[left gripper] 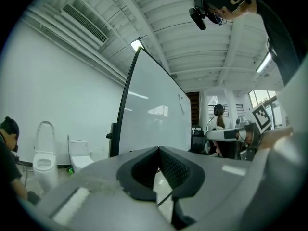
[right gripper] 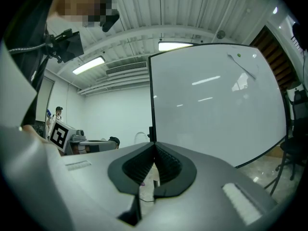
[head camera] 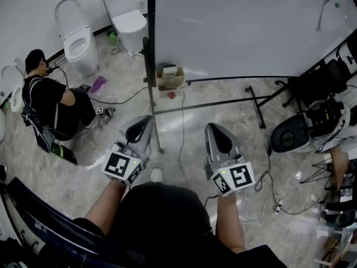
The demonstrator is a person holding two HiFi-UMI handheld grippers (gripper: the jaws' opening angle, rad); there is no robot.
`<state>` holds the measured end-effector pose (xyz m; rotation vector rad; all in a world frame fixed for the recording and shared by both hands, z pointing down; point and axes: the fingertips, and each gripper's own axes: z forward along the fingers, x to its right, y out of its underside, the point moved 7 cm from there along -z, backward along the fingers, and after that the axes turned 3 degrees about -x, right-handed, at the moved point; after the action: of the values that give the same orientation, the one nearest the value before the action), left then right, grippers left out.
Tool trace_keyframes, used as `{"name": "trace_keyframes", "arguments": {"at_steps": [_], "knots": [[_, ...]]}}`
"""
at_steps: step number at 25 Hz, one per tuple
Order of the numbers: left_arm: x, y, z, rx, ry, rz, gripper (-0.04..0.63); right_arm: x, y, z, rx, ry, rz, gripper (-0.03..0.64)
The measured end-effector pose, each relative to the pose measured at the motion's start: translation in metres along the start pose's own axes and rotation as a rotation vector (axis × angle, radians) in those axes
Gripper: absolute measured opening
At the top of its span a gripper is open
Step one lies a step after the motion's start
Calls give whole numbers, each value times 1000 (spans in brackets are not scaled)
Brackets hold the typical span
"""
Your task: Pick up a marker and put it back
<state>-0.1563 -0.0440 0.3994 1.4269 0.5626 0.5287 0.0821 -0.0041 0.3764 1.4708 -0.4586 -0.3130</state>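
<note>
Straight ahead stands the large white whiteboard (head camera: 245, 27). The marker (head camera: 336, 5) may be the small dark speck near its top right corner, too small to confirm. Both the left gripper (head camera: 149, 118) and right gripper (head camera: 212, 126) are pressed together and empty, so open before reaching. Black stand legs (head camera: 257, 102) and a brown cardboard box (head camera: 170, 80) lie between.

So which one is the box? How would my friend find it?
Find the big whiteboard. On the floor under its left end, beside the black post, sits the box. It is the only brown thing there, and a small red thing lies beside it.
</note>
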Motion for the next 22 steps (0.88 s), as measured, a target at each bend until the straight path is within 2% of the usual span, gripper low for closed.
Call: {"name": "trace_keyframes", "arguments": {"at_steps": [5,12,22], "knots": [[-18,3,3,-5,23,11,3,-7,4,11,-5,25,0,9],[-33,5,10,3,32,-13,3,-6,7,22,-22,43,-2,9],[-29,6,27,-27,-1,-3,3,15,4,35,-26,-5,6,9]]}}
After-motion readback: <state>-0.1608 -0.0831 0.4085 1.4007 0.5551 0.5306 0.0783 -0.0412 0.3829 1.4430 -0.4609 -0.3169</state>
